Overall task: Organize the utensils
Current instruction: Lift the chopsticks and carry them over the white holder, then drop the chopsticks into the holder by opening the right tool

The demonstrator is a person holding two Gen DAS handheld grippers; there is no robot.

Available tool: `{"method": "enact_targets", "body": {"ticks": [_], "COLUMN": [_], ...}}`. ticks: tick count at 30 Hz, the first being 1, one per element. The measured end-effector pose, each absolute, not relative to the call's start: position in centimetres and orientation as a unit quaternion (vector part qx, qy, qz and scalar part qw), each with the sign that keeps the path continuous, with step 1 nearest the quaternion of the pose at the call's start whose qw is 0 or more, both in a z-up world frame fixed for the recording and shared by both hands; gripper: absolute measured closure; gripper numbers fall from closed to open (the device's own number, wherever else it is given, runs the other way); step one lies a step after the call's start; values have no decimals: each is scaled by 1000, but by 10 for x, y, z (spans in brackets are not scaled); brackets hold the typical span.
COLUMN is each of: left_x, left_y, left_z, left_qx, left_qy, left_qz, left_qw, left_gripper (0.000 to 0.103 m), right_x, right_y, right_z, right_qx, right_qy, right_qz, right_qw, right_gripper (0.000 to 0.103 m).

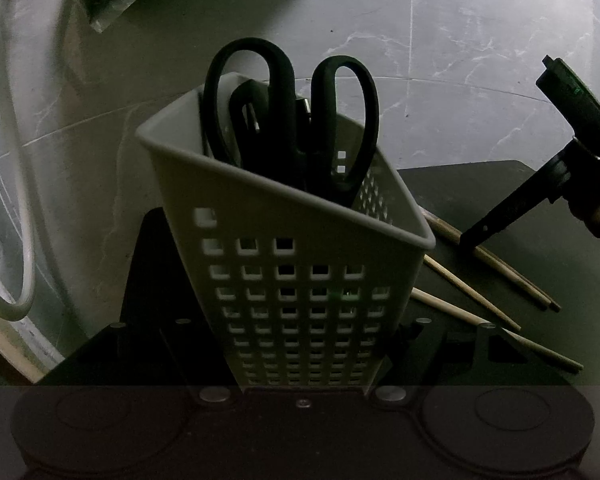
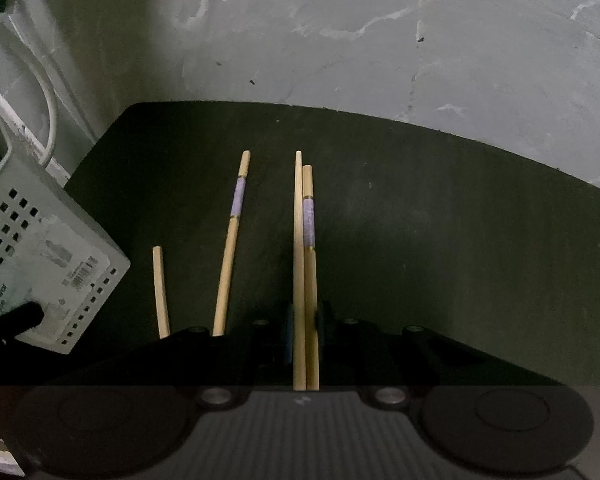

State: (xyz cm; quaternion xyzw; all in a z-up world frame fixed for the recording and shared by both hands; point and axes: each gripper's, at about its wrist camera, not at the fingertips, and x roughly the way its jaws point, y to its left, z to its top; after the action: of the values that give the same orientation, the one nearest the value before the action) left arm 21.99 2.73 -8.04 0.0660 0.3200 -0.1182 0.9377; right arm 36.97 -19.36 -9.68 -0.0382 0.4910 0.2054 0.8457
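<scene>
Right hand-held gripper point(image 2: 306, 332) is closed on a pair of chopsticks point(image 2: 304, 240). Both sticks run straight thru the narrow gap between the pads and out ahead, long axis dead in line w/ the way the gripper points. Tips aim away from the camera, over the dark mat point(image 2: 420, 220). One of the pair carries a purple band.

Two more chopsticks lie loose just left of it on the mat: a banded one point(image 2: 232, 248) leaning slightly right, and a short-showing plain one point(image 2: 161, 292) further left, roughly parallel to the held pair, all apart from each other.

Now the relation that matters: the utensil caddy point(image 2: 40, 256), pale w/ square holes, sits off to the left of the right gripper, tilted, base corner toward it. So I'd say the held pair has to swing left and tip up to clear the rim.

Left hand-held gripper point(image 1: 304, 360) is clamped on that caddy point(image 1: 292, 264), pads on either side of its lower walls, holding it tilted w/ the mouth leaning away toward the grey marbled bench point(image 1: 480, 60). Black scissors point(image 1: 292, 120) stand inside already, handles up.

From the left cam the right gripper point(image 1: 476, 236) shows at the far right, fingers angled down onto the chopsticks point(image 1: 472, 292) on the mat. Left hand is nearer the caddy, right nearer the sticks.
</scene>
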Motion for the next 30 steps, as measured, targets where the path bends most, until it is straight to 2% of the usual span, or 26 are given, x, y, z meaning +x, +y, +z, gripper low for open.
{"method": "enact_targets", "body": {"ticks": [7, 11, 19, 30], "left_x": [219, 218, 217, 215], "left_y": [28, 29, 36, 47], "left_z": [-81, -82, -84, -84], "left_qx": [66, 67, 74, 83], "left_qy": [317, 314, 303, 296], "left_qz": [-121, -126, -151, -182], "left_qw": [938, 939, 938, 934], "left_gripper": [27, 27, 27, 27], "right_x": [362, 349, 304, 248], "right_y": [-206, -216, -227, -183], "right_z": [-90, -83, -58, 33], "right_qx": [11, 53, 141, 211], "right_qy": [460, 416, 288, 98], "right_qz": [210, 214, 221, 301], "right_qw": [863, 882, 921, 925], "right_gripper": [90, 90, 90, 90]}}
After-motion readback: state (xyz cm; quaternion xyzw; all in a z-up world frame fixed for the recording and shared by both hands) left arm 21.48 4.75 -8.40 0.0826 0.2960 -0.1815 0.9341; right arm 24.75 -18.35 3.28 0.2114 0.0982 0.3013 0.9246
